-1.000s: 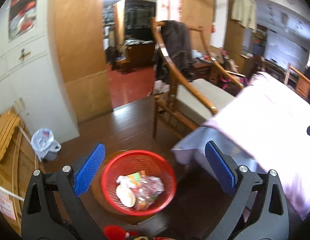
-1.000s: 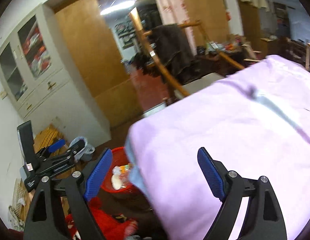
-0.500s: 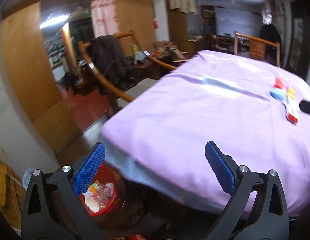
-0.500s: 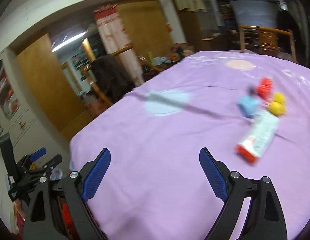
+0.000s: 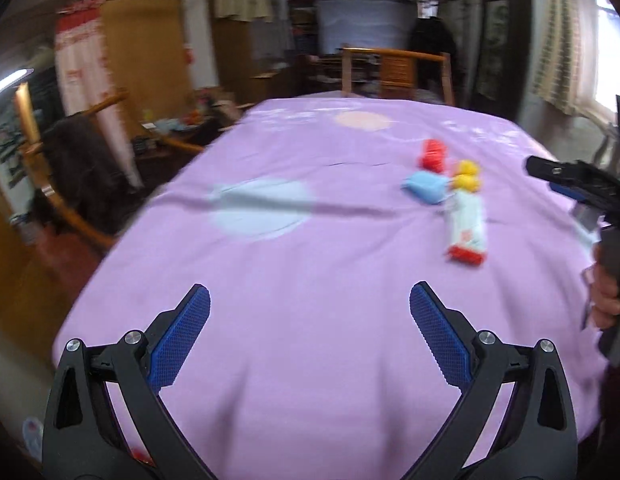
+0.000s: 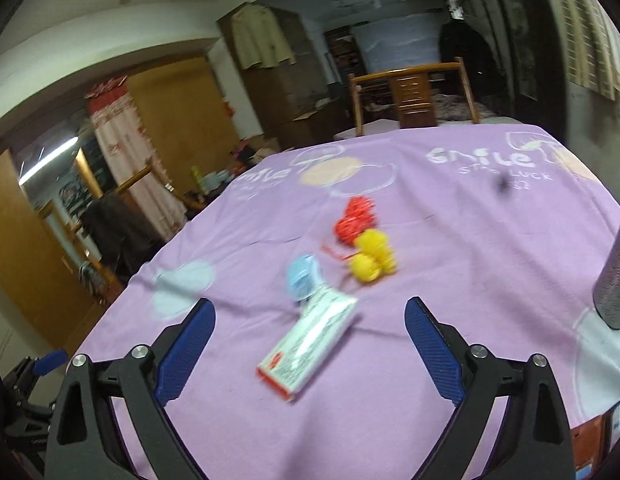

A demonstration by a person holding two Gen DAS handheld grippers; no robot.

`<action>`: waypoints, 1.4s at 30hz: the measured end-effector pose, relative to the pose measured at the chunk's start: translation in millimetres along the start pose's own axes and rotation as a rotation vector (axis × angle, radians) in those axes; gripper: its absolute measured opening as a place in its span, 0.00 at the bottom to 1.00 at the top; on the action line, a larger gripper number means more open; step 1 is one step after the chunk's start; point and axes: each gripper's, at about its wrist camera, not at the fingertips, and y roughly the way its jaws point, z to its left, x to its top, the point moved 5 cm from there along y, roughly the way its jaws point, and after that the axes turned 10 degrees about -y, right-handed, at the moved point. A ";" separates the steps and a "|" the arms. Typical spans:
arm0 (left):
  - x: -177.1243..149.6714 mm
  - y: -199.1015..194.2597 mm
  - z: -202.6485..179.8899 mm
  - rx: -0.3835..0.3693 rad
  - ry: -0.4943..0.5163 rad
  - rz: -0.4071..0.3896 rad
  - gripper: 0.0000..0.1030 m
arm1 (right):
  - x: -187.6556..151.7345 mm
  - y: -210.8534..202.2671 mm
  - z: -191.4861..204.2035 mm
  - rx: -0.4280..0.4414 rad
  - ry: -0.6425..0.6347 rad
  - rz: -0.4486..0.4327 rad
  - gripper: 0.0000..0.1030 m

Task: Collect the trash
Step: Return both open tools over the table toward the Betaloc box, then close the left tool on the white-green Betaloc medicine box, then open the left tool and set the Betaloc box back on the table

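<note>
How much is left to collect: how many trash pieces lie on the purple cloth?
4: red bundle farthest, yellow lump beside it, blue piece left of that, white box nearest. The yellow lump may be two pieces.

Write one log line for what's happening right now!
left gripper: open, empty | right gripper: opening, empty, over white box | purple cloth: trash uncollected

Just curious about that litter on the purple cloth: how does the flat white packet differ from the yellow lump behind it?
The white packet is long, flat and boxy with a red end; the yellow lump is rounded, bumpy and one colour. The packet lies nearest the camera, the lump farther back beside red netting. Both rest untouched on the purple cloth.
</note>
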 end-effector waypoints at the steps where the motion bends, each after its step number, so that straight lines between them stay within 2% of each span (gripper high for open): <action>1: 3.9 6.0 -11.2 -0.014 0.014 0.007 0.93 | -0.5 2.7 -8.8 -0.010 0.019 0.002 0.92; 3: 10.6 22.0 -42.5 -0.042 0.065 0.018 0.93 | -1.8 2.7 -31.3 -0.022 0.091 0.008 0.92; 5: 15.8 34.7 -68.8 -0.077 0.105 0.029 0.94 | -0.2 -0.8 -43.2 -0.023 0.131 -0.004 0.92; 7: 18.7 52.2 -94.4 -0.121 0.136 0.052 0.94 | 0.0 -4.6 -50.6 -0.059 0.147 -0.014 0.92; 10: 19.6 88.7 -133.6 -0.175 0.188 0.126 0.94 | 0.6 -8.8 -60.2 -0.101 0.165 -0.030 0.93; 13: 20.3 118.4 -154.1 -0.164 0.204 0.171 0.94 | -1.0 -11.4 -64.6 -0.103 0.187 -0.032 0.93; 18: 16.4 155.5 -165.8 -0.183 0.151 0.250 0.94 | -3.5 -9.4 -73.7 -0.115 0.223 -0.016 0.93; 19: 13.4 156.8 -165.0 -0.203 0.144 0.262 0.93 | -5.0 -7.2 -74.2 -0.110 0.229 -0.008 0.93; 21: 9.0 156.7 -161.2 -0.215 0.148 0.260 0.82 | -5.9 -6.7 -72.5 -0.105 0.225 -0.001 0.93; 23: 8.2 157.6 -159.1 -0.218 0.170 0.251 0.61 | -6.3 -4.3 -69.3 -0.112 0.207 0.007 0.93; 25: 9.4 156.0 -153.3 -0.233 0.161 0.252 0.48 | -7.0 -2.2 -66.3 -0.123 0.187 0.016 0.93; 28: 14.5 140.5 -135.0 -0.250 0.120 0.216 0.48 | -9.2 0.6 -65.3 -0.133 0.177 0.030 0.93; 31: 18.5 118.6 -107.4 -0.297 0.073 0.177 0.48 | -11.9 3.5 -66.8 -0.120 0.193 0.041 0.93; 35: 18.5 102.4 -67.3 -0.341 0.031 0.157 0.50 | -14.1 8.0 -62.2 -0.101 0.188 0.062 0.93; 38: 22.4 105.3 -35.1 -0.281 -0.034 0.145 0.50 | -15.2 10.4 -54.8 -0.119 0.151 0.070 0.93; 42: 29.1 122.8 -1.1 -0.218 -0.163 0.184 0.50 | -16.5 13.3 -47.6 -0.135 0.110 0.077 0.93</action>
